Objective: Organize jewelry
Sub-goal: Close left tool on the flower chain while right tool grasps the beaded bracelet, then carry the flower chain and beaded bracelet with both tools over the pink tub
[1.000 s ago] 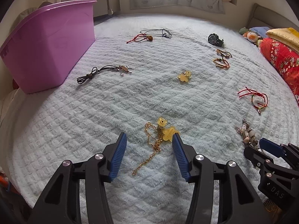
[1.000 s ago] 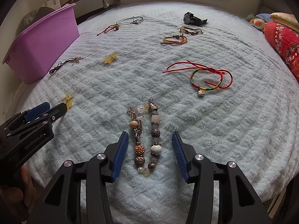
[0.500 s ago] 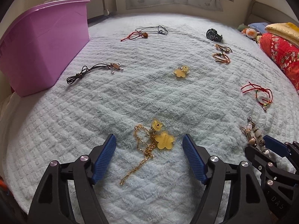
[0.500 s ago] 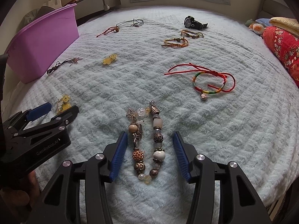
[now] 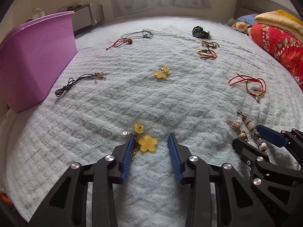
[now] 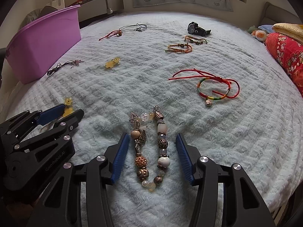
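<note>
My left gripper (image 5: 151,139) is open, low over the bed, its jaws on either side of a yellow flower charm (image 5: 147,142) with a bear charm (image 5: 138,128) on a gold chain; the chain is partly hidden by the left finger. My right gripper (image 6: 152,139) is open around a beaded bracelet (image 6: 149,147) that lies between its jaws. The left gripper also shows in the right wrist view (image 6: 62,112). A purple bin (image 5: 28,56) stands at the left edge of the bed.
On the pale blue blanket (image 5: 151,104) lie a second yellow charm (image 5: 162,72), a black cord pendant (image 5: 81,80), red and black cords (image 5: 130,38), a black watch (image 5: 199,32), two braided bracelets (image 5: 207,50) and a red string bracelet (image 6: 214,89). Red bedding (image 5: 278,47) is at the right.
My left gripper has moved forward and lower, so the flower charm now lies between its jaws, and the jaws have narrowed. My right gripper has edged forward along the beaded bracelet.
</note>
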Tool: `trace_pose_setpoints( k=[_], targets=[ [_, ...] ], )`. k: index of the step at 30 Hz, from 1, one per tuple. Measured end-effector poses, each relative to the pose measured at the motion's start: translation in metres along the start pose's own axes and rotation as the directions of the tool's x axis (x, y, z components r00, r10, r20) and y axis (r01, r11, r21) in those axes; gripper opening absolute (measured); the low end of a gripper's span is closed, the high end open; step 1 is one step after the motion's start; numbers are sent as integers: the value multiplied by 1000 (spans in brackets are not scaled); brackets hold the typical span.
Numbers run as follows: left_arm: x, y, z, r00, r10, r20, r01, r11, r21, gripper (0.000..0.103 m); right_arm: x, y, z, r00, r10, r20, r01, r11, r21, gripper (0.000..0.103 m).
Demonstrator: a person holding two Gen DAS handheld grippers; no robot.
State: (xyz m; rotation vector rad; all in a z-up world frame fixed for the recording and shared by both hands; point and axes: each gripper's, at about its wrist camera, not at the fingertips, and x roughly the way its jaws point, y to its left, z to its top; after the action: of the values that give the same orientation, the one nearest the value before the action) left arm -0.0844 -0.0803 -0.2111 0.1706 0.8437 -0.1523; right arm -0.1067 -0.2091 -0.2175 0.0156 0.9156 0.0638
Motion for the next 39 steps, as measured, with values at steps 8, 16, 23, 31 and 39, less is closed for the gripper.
trace_pose_setpoints(
  k=[8,16,23,31,39],
  targets=[
    [-1,9,5,999,-44,-30,42,997,-65,23,-4,0,4,999,50,-12,-50,998,24,15],
    [-10,14,5,997,-71,-30,68,993,-91,22,-13,-4,7,999,53,-10,-53,998,42,10],
    [-26,18,12,997,-76,-16,74,993,-93,22,-23,-6,14,999,49,-3,-48,997,53,10],
    [-47,25,31,997,-74,-5,73,992,-106,22,-45,-4,33,998,57,4,-58,998,36,10],
    [-81,34,65,997,-65,30,69,990,-121,22,-79,-1,65,997,69,34,-70,997,27,10]
  ],
)
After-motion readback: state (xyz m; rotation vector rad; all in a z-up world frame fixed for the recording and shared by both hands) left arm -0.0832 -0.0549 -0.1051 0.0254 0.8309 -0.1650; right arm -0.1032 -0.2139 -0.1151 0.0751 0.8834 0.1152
